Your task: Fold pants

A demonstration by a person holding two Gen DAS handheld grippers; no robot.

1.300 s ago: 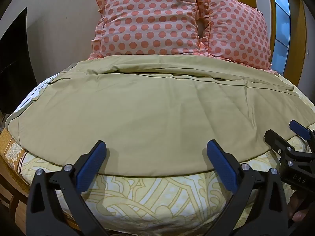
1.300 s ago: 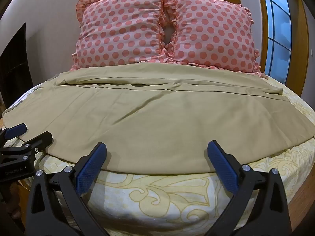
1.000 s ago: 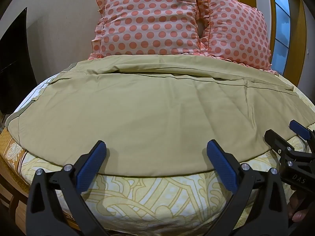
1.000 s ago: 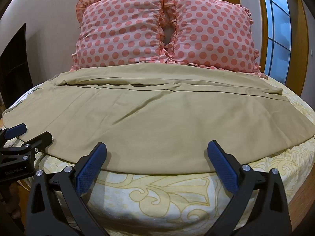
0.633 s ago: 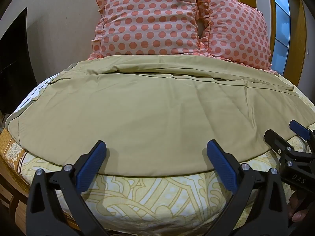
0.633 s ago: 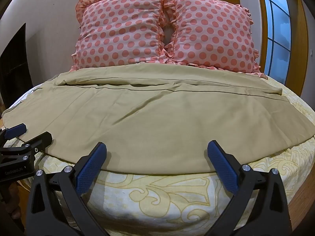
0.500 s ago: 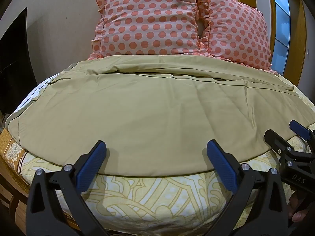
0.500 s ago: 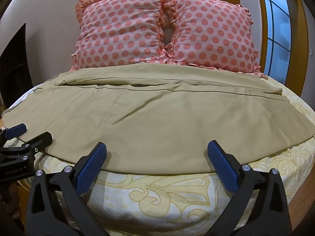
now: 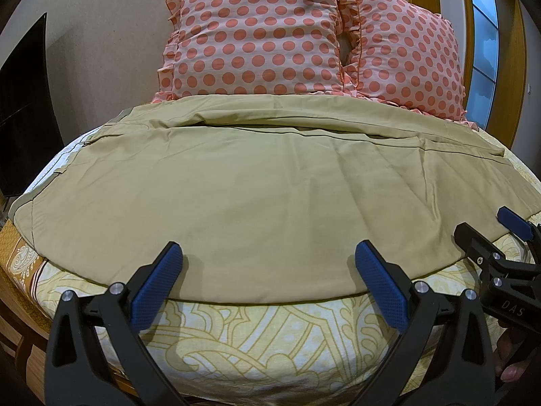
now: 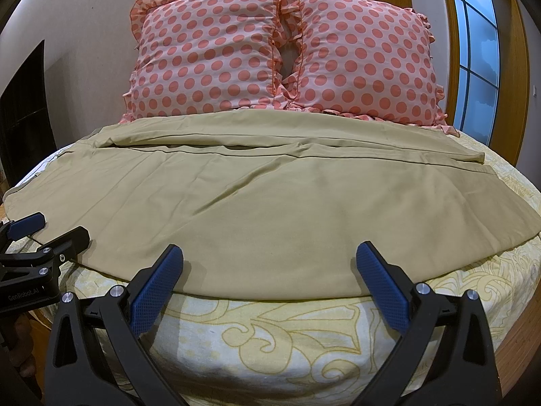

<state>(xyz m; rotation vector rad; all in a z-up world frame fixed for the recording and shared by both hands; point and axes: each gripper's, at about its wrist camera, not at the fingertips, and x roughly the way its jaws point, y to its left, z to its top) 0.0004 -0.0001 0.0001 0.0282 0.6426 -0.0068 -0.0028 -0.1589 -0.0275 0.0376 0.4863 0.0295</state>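
Left gripper (image 9: 268, 279) and right gripper (image 10: 268, 279) gape wide, empty, near khaki pants (image 10: 270, 199) whose far edge the polka-dot pillows (image 10: 280, 57) partly hide.

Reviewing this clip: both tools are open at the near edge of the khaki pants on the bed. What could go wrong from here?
1. The khaki cloth pants lie right on the yellow patterned bedsheet; the open left tool or right tool might pinch sheet along with the hem.
2. Diagonal wrinkles cross the fabric, so a fold now could trap creases.
3. The far edge meets the pink polka-dot pillows; a folded leg may catch there.
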